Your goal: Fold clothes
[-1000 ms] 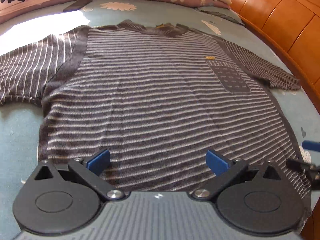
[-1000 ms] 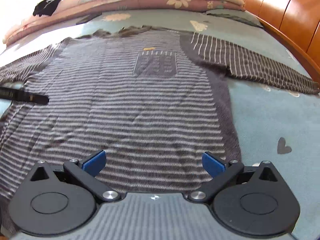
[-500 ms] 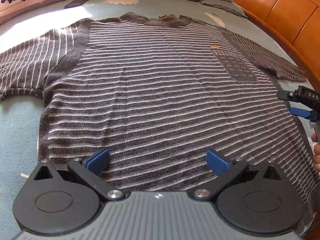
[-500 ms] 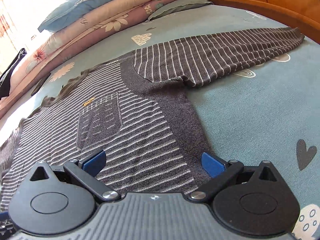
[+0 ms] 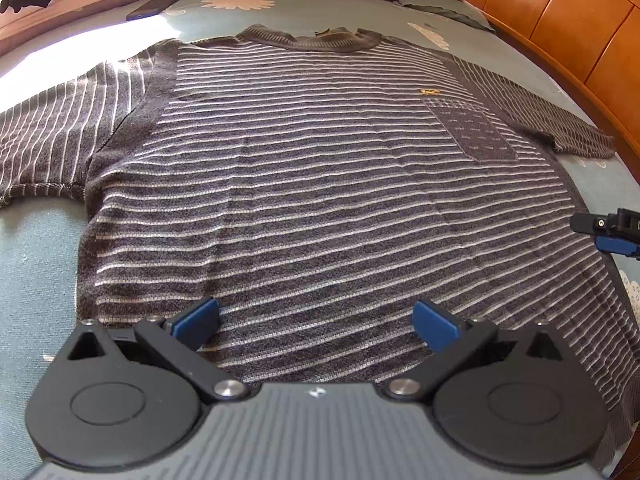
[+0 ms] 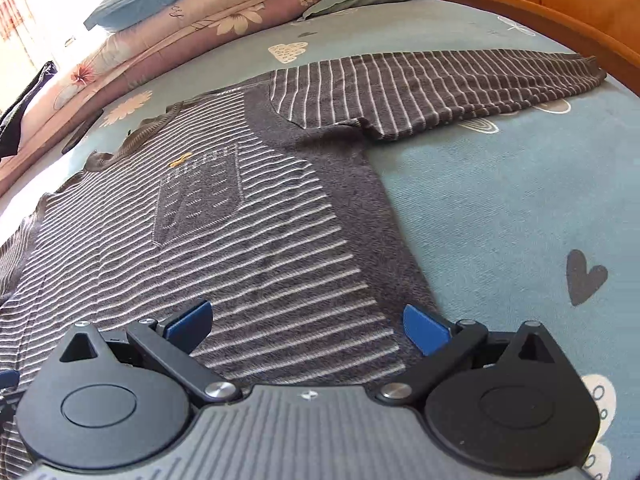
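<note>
A dark grey sweater with thin white stripes (image 5: 320,184) lies flat and face up on the bed, both sleeves spread out and a chest pocket (image 5: 472,132) on its right side. My left gripper (image 5: 316,320) hovers open over the hem near the sweater's middle, nothing between its blue pads. My right gripper (image 6: 306,322) stands open over the sweater's right side edge (image 6: 384,240), below the right sleeve (image 6: 432,88) and the pocket (image 6: 200,196). The right gripper's tip (image 5: 612,232) also shows at the right edge of the left wrist view.
The bed has a teal sheet (image 6: 500,200) printed with hearts and clouds. Stacked floral quilts and pillows (image 6: 208,12) line the far end. An orange wooden frame (image 5: 560,20) runs along the right. A dark flat object (image 5: 154,6) lies on the sheet beyond the collar.
My right gripper has swung from the hem toward the sweater's right side, and now faces the right sleeve. My left gripper has crept forward a little. The sweater has not moved.
</note>
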`<state>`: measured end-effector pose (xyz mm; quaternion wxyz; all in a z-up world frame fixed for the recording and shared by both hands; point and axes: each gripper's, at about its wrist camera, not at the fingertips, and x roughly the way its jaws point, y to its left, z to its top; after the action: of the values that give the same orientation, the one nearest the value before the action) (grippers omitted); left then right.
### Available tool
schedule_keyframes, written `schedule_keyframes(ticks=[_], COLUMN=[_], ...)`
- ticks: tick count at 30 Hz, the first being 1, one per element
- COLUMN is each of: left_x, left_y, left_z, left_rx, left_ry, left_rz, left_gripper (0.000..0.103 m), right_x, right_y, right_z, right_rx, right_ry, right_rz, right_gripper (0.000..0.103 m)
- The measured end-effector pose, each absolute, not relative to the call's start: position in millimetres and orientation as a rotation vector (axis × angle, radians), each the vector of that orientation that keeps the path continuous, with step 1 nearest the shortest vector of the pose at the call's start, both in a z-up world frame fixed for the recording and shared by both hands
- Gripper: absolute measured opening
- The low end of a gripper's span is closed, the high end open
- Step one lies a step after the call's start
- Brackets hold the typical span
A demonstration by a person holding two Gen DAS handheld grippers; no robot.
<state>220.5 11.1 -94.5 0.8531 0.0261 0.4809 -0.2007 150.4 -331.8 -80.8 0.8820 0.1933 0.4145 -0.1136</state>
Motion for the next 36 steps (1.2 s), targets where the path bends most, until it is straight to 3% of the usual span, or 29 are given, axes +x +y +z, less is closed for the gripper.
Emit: schedule_keyframes(ticks=[5,13,36], left_x=[221,207,187], left_y=[12,19,55], left_z=[-90,-67,-91], left_rx=[0.045,0.020,-0.173], left_ry=[1.020,1.005,0.982], left_rz=[-0.425,-0.448,-0.499], left_gripper=[0.102,0.102,0.102], right_x=[130,128,126], right_y=[-331,-314,-294], right_z=[-81,-71,-93], right_rx=[0.313,0.343,0.194], right_ry=[0.970,0.958,1.067], right_rz=[-0.249,-0.159,-0.228], right_gripper=[0.103,0.103,0.103])
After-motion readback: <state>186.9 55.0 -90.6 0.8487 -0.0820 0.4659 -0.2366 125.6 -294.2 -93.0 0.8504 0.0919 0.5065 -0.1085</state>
